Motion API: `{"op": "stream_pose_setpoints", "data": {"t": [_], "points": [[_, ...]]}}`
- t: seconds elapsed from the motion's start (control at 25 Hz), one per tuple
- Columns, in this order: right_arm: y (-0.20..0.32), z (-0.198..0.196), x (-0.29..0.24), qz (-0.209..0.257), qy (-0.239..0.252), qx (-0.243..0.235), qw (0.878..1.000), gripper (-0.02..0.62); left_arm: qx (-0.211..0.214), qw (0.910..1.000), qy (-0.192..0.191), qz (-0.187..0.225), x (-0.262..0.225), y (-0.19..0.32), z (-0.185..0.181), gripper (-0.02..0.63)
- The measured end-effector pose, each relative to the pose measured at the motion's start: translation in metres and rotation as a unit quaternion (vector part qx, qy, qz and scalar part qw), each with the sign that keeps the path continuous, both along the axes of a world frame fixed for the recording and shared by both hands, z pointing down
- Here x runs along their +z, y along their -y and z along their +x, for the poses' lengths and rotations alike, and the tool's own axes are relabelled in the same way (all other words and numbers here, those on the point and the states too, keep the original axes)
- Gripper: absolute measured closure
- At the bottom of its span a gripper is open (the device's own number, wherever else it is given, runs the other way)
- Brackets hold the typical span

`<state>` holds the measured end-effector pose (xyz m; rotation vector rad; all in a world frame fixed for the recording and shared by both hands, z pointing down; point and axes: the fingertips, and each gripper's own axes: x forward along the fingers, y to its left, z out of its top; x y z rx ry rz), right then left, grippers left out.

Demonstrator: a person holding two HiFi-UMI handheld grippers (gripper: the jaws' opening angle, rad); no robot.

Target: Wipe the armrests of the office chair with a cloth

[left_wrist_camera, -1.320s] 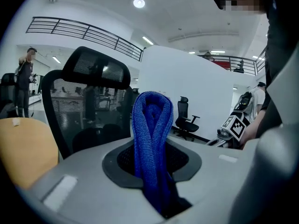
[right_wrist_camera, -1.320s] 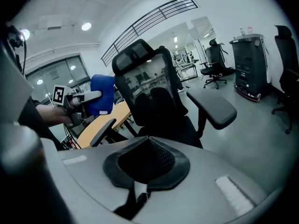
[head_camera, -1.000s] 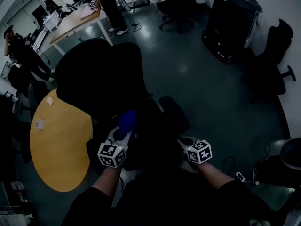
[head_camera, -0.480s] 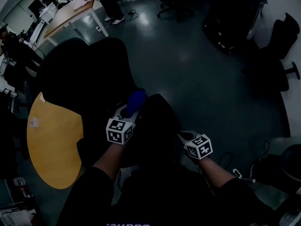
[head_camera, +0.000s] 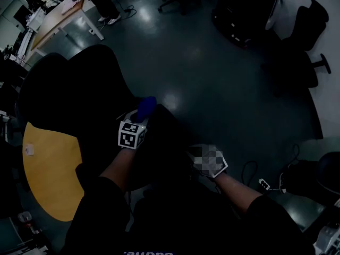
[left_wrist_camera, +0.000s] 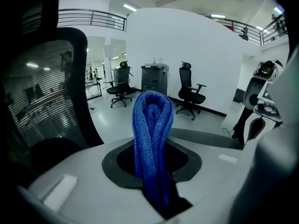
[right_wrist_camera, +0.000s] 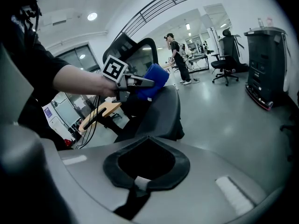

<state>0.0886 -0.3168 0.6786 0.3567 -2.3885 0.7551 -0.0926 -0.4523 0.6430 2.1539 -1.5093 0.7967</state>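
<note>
yellow worktop: sits further left and lower in the head view than a second ago, so the head has swung a bit.

office chair: big dark backrest fills the left-middle of the head view. In the left gripper view its mesh back stands at the left edge.

left tool: it's gone forward since a second ago. The marker cube was down near the person's body and is now further out along the chair. Its jaws are clamped tight on the cloth, no gap showing.

cloth: blue knit, folded into a loop. The loose ends are pinched in the left tool and the rounded fold sticks out front. The long axis runs straight out along the jaws, so it stands upright in the left gripper view. In the head view it points away from the person, up and a touch right. It has travelled with the tool and has kept the same folded shape.

armrest: dark pad right under the cloth in the right gripper view. I can't tell if the two actually touch.

right tool: jaws closed together, nothing in them. It's low on the person's right, well apart from the cloth, and has drifted slightly left since a second ago.
</note>
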Motion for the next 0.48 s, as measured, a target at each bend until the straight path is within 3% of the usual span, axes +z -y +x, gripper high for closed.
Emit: {"op": "stream_pose_setpoints", "data": {"t": [0.28, 0.48], "points": [[-0.002, 0.006, 0.006, -0.014, -0.002, -0.001, 1.000, 0.591, 0.035, 0.9987, 0.036, -0.002, 0.007, -0.003, 0.025, 0.491], [-0.002, 0.010, 0.012, -0.028, 0.004, 0.010, 1.000, 0.591, 0.062, 0.9977, 0.027, -0.003, 0.005, -0.022, 0.054, 0.491]]}}
